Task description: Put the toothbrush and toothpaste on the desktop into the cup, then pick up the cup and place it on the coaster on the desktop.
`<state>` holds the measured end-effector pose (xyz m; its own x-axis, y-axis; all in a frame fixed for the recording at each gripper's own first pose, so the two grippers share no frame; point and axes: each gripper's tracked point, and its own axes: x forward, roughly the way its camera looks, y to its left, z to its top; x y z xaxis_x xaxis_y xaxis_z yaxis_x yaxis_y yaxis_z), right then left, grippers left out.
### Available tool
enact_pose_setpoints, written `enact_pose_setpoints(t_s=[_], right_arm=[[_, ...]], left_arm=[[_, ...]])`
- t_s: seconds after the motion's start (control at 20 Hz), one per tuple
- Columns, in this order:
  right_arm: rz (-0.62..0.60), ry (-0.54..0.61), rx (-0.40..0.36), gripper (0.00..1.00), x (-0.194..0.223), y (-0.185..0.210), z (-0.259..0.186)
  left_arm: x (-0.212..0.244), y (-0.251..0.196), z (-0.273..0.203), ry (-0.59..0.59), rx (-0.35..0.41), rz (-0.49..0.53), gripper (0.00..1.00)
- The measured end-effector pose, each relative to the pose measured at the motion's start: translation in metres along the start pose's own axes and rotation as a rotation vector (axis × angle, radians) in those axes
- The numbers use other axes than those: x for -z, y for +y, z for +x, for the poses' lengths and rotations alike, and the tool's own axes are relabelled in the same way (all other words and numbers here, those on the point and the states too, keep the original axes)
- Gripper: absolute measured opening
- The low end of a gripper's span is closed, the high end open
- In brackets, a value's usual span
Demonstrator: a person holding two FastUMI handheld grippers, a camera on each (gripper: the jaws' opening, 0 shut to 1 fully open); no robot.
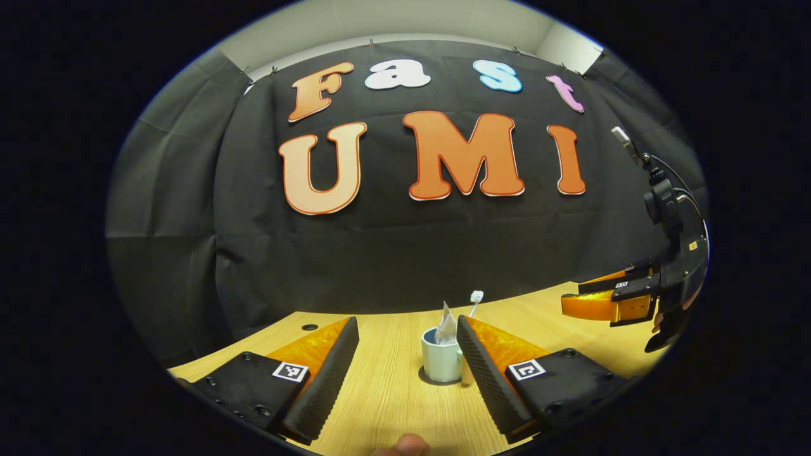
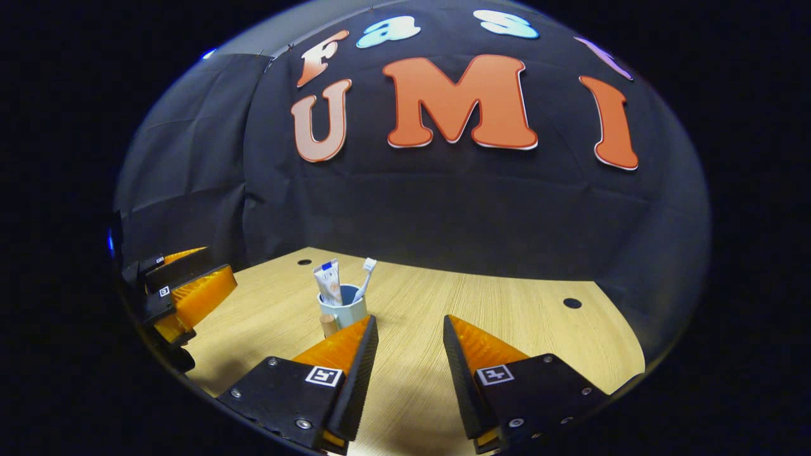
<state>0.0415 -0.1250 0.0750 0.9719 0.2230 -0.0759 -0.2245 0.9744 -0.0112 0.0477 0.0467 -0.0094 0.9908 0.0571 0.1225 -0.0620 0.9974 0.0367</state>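
A pale cup (image 1: 440, 362) stands upright on the wooden desktop (image 1: 393, 392), on a dark round coaster (image 1: 429, 380) that peeks out under its base. A toothpaste tube (image 1: 446, 328) and a white toothbrush (image 1: 475, 297) stick up out of it. My left gripper (image 1: 407, 323) is open, and the cup sits just inside its right finger without contact. In the right gripper view the cup (image 2: 345, 311) with the tube (image 2: 328, 282) and the brush (image 2: 366, 275) stands beyond the left finger of my open right gripper (image 2: 410, 323). Nothing is between either pair of fingers.
The right gripper (image 1: 602, 304) hovers over the table's right side in the left gripper view. The left gripper (image 2: 190, 291) is at the left in the right gripper view. Small dark holes (image 2: 572, 303) dot the desktop (image 2: 507, 316). The black cloth wall closes the back.
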Motion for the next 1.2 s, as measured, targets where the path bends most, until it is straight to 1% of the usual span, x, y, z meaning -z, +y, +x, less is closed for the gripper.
enact_pose_setpoints(t_s=[0.05, 0.1, 0.15, 0.25, 0.35, 0.5, 0.65, 0.75, 0.85, 0.9, 1.0, 1.15, 1.2], right_arm=[[-0.003, -0.031, 0.004, 0.64, -0.007, -0.002, -0.006], [-0.006, -0.061, 0.006, 0.66, -0.013, -0.004, -0.012], [-0.01, -0.083, 0.011, 0.67, -0.018, -0.006, -0.018], [-0.02, -0.121, 0.024, 0.69, -0.023, -0.009, -0.025], [-0.022, -0.161, 0.027, 0.74, -0.027, -0.012, -0.032], [-0.014, -0.18, 0.036, 0.8, -0.026, -0.021, -0.041], [-0.017, -0.215, 0.062, 0.82, -0.029, -0.028, -0.048], [-0.017, -0.268, 0.082, 0.82, -0.036, -0.034, -0.053], [-0.018, -0.316, 0.094, 0.82, -0.044, -0.038, -0.059], [-0.026, -0.328, 0.106, 0.82, -0.045, -0.039, -0.06], [-0.044, -0.343, 0.134, 0.82, -0.047, -0.044, -0.062], [-0.043, -0.347, 0.14, 0.82, -0.045, -0.047, -0.07], [-0.046, -0.347, 0.143, 0.82, -0.043, -0.047, -0.071]], left_arm=[[-0.005, -0.003, -0.002, -0.008, -0.001, 0.0, 0.99], [-0.01, -0.007, -0.003, -0.017, 0.008, -0.005, 0.99], [-0.013, -0.01, -0.002, -0.026, 0.011, -0.012, 1.0], [-0.019, -0.016, -0.001, -0.039, 0.022, -0.02, 1.0], [-0.022, -0.017, -0.003, -0.049, 0.029, -0.019, 1.0], [-0.029, -0.023, -0.006, -0.069, 0.038, -0.01, 0.99], [-0.031, -0.026, -0.006, -0.083, 0.04, -0.003, 1.0], [-0.035, -0.022, -0.008, -0.107, 0.024, 0.014, 0.99], [-0.038, -0.023, -0.01, -0.129, 0.022, 0.025, 1.0], [-0.039, -0.022, -0.011, -0.135, 0.022, 0.024, 0.98], [-0.04, -0.021, -0.012, -0.143, 0.022, 0.015, 0.99], [-0.041, -0.019, -0.013, -0.152, 0.015, -0.007, 0.98], [-0.04, -0.018, -0.014, -0.153, 0.012, -0.012, 1.0]])
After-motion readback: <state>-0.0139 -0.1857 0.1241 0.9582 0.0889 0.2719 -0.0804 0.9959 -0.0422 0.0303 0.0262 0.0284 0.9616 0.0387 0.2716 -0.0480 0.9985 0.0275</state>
